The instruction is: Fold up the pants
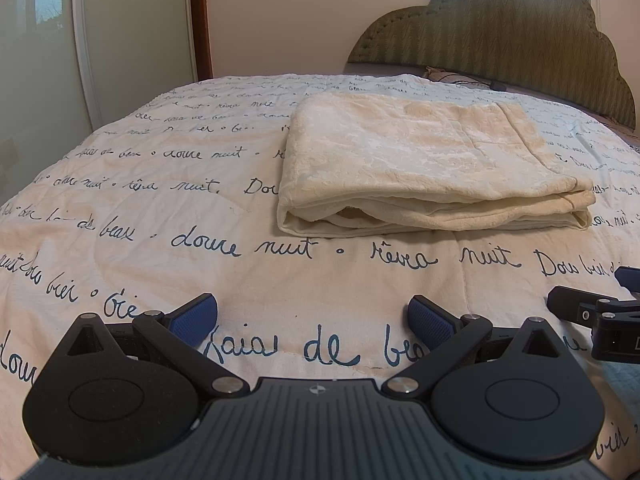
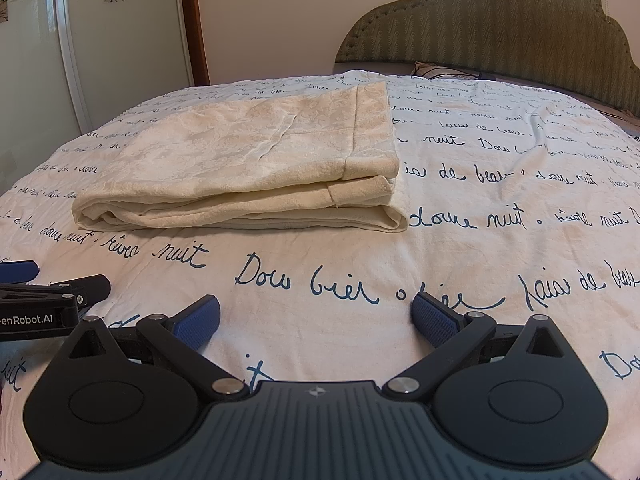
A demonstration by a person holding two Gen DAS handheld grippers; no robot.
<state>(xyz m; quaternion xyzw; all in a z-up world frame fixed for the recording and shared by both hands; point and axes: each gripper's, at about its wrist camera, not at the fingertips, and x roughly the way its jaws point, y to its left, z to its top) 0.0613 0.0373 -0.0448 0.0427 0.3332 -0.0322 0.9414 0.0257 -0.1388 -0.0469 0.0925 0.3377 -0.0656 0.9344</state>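
Cream textured pants (image 1: 424,164) lie folded into a flat rectangular stack on the bed, ahead and right of centre in the left wrist view. In the right wrist view the pants (image 2: 248,164) sit ahead and to the left, hemmed edges on the right side. My left gripper (image 1: 313,322) is open over the bedspread, well short of the pants, nothing between its blue pads. My right gripper (image 2: 316,320) is open too, likewise apart from the pants and holding nothing. Each gripper shows at the edge of the other's view.
A white bedspread (image 1: 160,208) with dark blue handwritten words covers the bed. A green padded headboard (image 1: 512,40) stands at the back right, with a pillow (image 2: 432,70) below it. A frosted wardrobe door (image 1: 40,60) and a brown door frame (image 1: 200,20) are at the left.
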